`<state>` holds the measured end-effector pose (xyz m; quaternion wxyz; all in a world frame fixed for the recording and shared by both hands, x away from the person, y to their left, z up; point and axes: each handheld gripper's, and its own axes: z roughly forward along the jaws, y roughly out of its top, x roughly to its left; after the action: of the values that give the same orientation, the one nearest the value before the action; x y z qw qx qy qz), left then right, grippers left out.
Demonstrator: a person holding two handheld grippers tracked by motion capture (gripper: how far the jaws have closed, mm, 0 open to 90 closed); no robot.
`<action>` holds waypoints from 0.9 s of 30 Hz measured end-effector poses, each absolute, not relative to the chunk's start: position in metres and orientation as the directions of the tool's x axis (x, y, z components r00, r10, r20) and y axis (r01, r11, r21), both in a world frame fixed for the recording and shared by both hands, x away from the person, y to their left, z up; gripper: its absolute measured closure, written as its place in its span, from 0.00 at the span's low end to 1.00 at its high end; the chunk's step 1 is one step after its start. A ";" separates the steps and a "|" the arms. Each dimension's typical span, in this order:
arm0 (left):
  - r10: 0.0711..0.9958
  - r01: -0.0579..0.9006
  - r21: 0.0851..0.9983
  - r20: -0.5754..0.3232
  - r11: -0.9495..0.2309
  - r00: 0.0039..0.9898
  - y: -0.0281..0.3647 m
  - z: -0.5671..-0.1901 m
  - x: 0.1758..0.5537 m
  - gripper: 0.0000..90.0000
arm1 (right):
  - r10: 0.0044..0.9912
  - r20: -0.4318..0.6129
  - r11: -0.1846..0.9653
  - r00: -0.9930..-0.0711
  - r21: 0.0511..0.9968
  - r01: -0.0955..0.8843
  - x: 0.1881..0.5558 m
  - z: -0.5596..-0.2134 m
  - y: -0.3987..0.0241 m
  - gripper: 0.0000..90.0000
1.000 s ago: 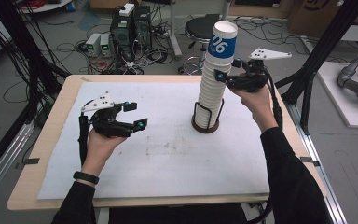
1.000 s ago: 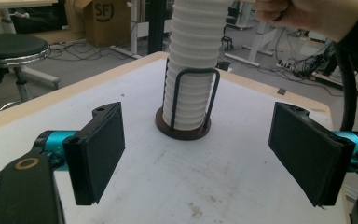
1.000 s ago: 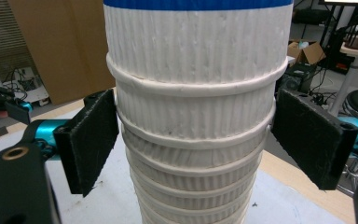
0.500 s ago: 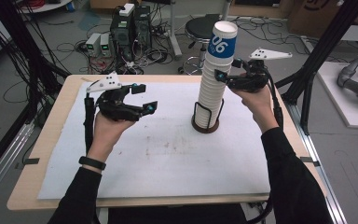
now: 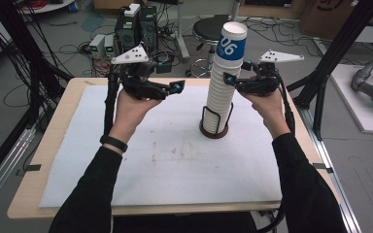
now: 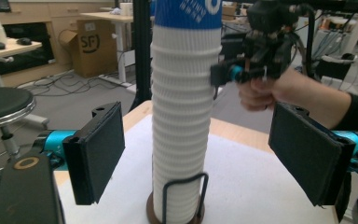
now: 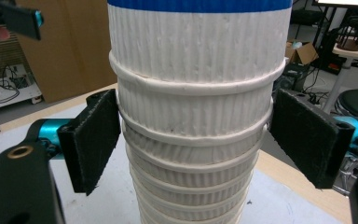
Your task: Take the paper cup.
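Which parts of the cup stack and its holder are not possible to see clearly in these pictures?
- Cup stack top: cut off by the upper edge, right gripper view.
- Holder far side: hidden behind the cups, high view.
- Blue label: cut off at the top, left gripper view.
- Right gripper pad contact: too small, high view.

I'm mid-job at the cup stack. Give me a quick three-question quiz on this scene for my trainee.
1. True or false: the stack of cups lies on its side.
2. Which gripper has the stack between its fingers? A) left B) right C) neither
3. What colour is the band on the top cup?

Key
1. False: it stands upright in a wire holder.
2. B: the right gripper has a pad at each side of the stack, and its fingers have just been closing. The left gripper is apart from the stack, open.
3. Blue.
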<state>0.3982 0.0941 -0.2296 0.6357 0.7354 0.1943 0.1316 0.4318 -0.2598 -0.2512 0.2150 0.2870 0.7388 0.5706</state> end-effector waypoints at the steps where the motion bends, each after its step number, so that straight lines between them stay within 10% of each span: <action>1: 0.450 0.117 0.985 -0.049 -0.124 0.891 0.090 -0.227 0.401 0.20 | 0.670 0.009 0.185 -0.742 0.967 0.178 0.432 -0.251 -0.260 0.19; 27: 0.421 0.096 0.991 -0.047 -0.096 0.906 0.010 -0.161 0.448 0.19 | 0.673 -0.002 0.190 -0.740 0.967 0.171 0.431 -0.251 -0.259 0.19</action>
<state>0.4478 0.0104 -0.1607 0.6485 0.7297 0.1772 0.1250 0.4315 -0.2588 -0.2512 0.2208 0.2853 0.7391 0.5689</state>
